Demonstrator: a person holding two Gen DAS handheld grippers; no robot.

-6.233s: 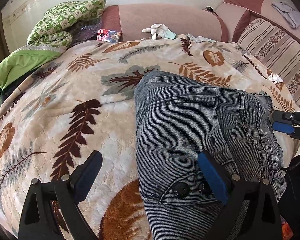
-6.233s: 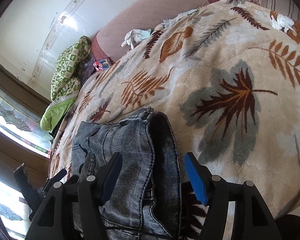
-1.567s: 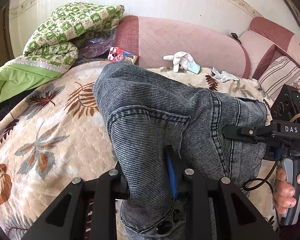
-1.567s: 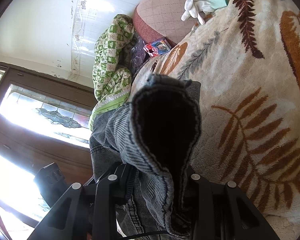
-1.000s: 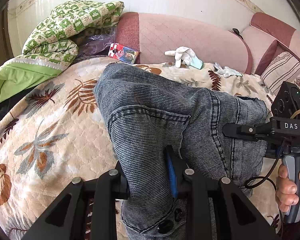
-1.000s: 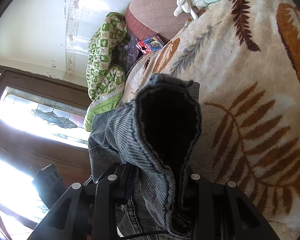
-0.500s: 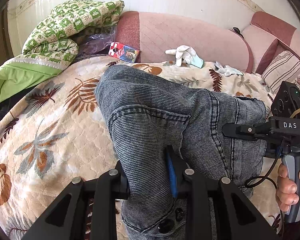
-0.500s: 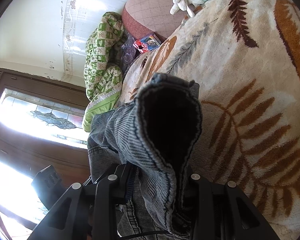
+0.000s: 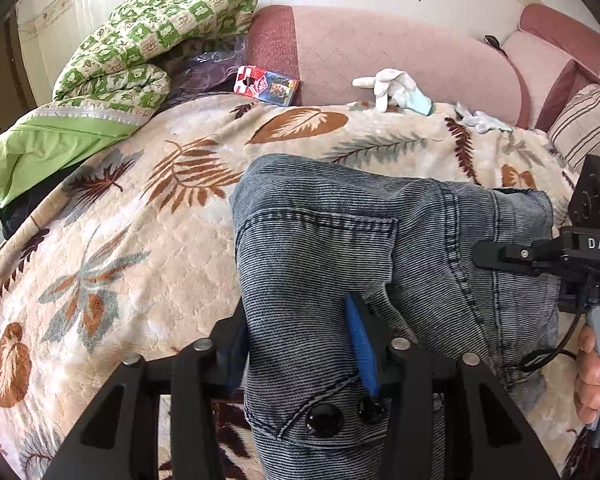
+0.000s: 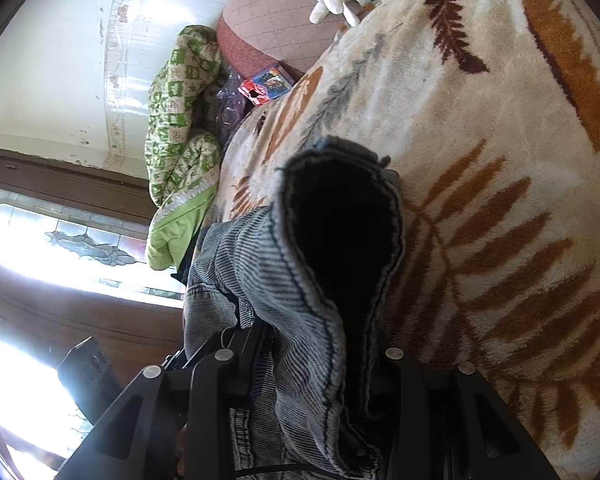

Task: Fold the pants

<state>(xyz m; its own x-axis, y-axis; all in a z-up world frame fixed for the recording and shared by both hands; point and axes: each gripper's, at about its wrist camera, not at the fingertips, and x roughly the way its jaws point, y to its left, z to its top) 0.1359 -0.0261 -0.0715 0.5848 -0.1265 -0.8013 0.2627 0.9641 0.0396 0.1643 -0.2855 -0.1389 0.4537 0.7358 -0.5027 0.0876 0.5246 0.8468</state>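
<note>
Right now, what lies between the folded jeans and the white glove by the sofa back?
Only bare leaf-print blanket lies between the jeans and the white glove; the left wrist view shows that stretch most plainly.

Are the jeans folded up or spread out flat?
Folded. The jeans lie doubled into a short bundle on the leaf-print blanket, waist buttons on top, no legs stretched out.

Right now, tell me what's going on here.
A person holding a claw in each hand is folding grey denim pants on a leaf-patterned blanket. The left claw has the waist end between its fingers and its jaws are opening, letting go. The right claw is closed on the other side, its jaws starting to open. The pants lie folded over on the bed.
</note>
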